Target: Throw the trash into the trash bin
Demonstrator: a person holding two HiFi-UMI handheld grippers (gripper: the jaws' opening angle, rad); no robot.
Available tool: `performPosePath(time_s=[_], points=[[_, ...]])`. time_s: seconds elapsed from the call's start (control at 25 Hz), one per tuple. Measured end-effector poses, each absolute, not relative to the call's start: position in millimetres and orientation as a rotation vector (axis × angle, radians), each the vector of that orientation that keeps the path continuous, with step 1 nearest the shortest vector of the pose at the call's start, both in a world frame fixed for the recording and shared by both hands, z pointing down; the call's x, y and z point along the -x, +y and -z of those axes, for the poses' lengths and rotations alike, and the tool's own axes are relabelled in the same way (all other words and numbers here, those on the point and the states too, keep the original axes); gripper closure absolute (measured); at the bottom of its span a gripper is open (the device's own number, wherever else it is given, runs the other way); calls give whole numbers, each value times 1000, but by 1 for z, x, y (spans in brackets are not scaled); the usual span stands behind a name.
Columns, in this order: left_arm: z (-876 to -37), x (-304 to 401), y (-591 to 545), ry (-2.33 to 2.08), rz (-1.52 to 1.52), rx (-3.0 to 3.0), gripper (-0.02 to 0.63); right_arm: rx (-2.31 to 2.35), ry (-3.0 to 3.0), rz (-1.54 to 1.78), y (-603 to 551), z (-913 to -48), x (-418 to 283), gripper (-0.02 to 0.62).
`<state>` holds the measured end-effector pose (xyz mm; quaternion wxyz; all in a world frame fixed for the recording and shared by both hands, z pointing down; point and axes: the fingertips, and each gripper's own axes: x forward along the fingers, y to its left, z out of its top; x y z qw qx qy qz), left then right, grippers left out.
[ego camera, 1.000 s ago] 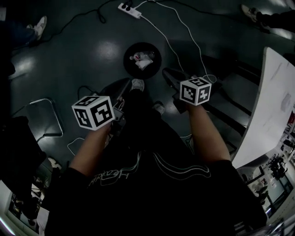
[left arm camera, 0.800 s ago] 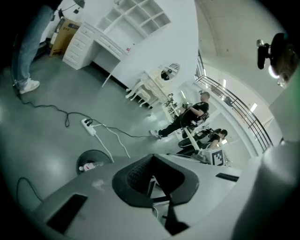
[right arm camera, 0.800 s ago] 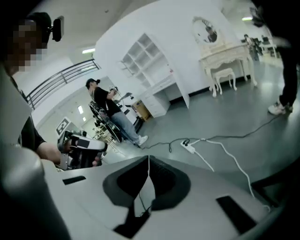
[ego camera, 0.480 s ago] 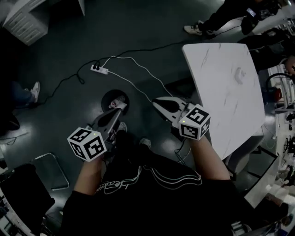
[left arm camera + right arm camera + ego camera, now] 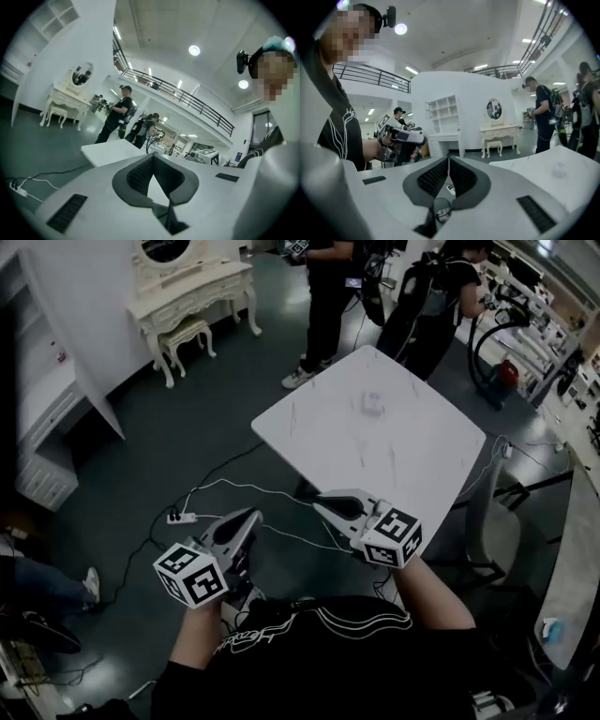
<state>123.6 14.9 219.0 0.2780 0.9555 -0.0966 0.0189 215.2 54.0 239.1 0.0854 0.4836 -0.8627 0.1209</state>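
In the head view both grippers are held out level in front of me, near the close edge of a white table (image 5: 403, 460). My left gripper (image 5: 255, 513) is shut with nothing in it; in the left gripper view its tips (image 5: 152, 158) meet. My right gripper (image 5: 319, 502) is shut and empty too, with its pads (image 5: 449, 159) pressed together. A small white object (image 5: 372, 402) lies on the far part of the table. Low between the right jaws shows a dark round bin (image 5: 440, 209) with something pale in it. The head view does not show the bin.
A power strip (image 5: 178, 517) and cables lie on the dark floor below the grippers. People (image 5: 328, 287) stand beyond the table. A cream dressing table (image 5: 192, 296) and stool are at the back left, and a chair (image 5: 492, 521) stands on the right.
Both grippers have risen from low over the floor to table height. The head view has swung up from the black bin to the white table, and the bin has left it.
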Motion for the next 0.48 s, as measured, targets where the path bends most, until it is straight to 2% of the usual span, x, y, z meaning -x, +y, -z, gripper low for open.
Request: performPosePath(time_s=[0.24, 0.48], points=[[-192, -213, 67, -54, -109, -2649, 600, -1739, -2575, -300, 117, -200, -297, 557], [-186, -270, 95, 115, -180, -2674, 600, -2016, -2504, -261, 154, -190, -351, 557]])
